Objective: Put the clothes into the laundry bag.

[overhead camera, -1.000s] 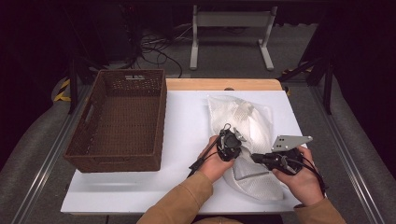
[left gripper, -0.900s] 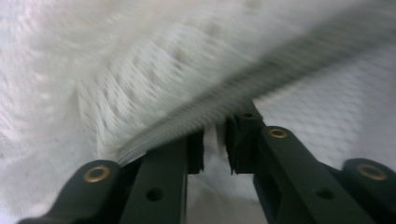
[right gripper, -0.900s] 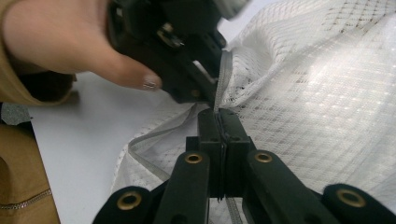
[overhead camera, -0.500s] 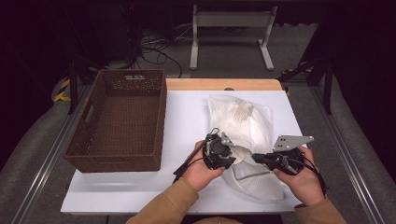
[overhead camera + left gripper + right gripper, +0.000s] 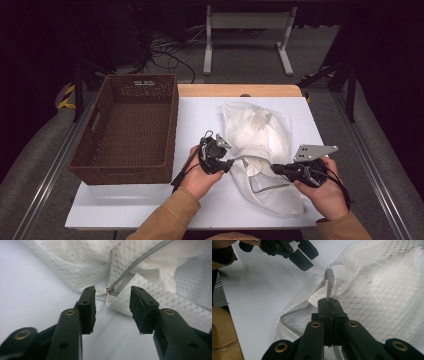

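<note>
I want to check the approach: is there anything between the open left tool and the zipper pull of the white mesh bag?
Nothing visible: the left tool faces the zipper pull across bare table.

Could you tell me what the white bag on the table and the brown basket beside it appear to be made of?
The white bag looks like soft mesh fabric, matte: a fine diamond grid shows in its weave, and it creases limply; a grey zipper runs along its edge. The basket appears to be woven wicker or a rattan-like plastic, dark brown: its walls show a regular open weave. Which one, I cannot tell.
</note>
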The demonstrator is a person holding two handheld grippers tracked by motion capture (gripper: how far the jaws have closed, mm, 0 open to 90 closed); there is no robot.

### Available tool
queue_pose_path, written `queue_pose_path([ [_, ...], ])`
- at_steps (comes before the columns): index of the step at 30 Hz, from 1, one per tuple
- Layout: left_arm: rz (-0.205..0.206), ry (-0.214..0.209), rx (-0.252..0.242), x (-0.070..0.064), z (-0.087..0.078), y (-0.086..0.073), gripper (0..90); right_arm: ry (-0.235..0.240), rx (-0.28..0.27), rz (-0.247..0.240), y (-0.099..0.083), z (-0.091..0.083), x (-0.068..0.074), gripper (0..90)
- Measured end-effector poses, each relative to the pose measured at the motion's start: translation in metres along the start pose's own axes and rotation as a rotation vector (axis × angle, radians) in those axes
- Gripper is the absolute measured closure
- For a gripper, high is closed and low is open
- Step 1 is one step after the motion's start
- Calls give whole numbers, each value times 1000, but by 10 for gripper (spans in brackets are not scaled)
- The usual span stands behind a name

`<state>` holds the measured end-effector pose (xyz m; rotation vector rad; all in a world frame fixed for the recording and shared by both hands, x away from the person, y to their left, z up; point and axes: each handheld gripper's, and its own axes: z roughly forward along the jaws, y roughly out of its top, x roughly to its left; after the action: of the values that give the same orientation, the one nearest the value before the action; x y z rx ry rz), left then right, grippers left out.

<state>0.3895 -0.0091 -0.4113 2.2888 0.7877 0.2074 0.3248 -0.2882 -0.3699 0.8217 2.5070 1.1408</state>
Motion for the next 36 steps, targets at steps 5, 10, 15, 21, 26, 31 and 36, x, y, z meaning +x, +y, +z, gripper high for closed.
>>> queue_pose_path([
  [5, 61, -62, 24, -14, 14, 4, 469, 1, -1, 1, 0, 0, -1, 897],
  [10, 77, -82, 41, -14, 27, 6, 469, -1, -2, -1, 0, 0, 0, 896],
  [15, 109, -77, 68, -13, 21, 4, 698, 2, -4, 2, -1, 0, -2, 895],
  [21, 138, -78, 82, -13, 6, -3, 891, 1, -2, 3, -1, 0, -2, 895],
  [26, 157, -78, 74, -13, -15, -18, 898, 1, 0, 7, -2, -1, -2, 892],
  [31, 162, -73, 69, -14, -34, -36, 899, -5, 7, 1, -1, -1, -1, 890],
  [36, 162, -85, 78, -17, -48, -52, 899, -14, 28, -11, 0, 0, 1, 893],
])
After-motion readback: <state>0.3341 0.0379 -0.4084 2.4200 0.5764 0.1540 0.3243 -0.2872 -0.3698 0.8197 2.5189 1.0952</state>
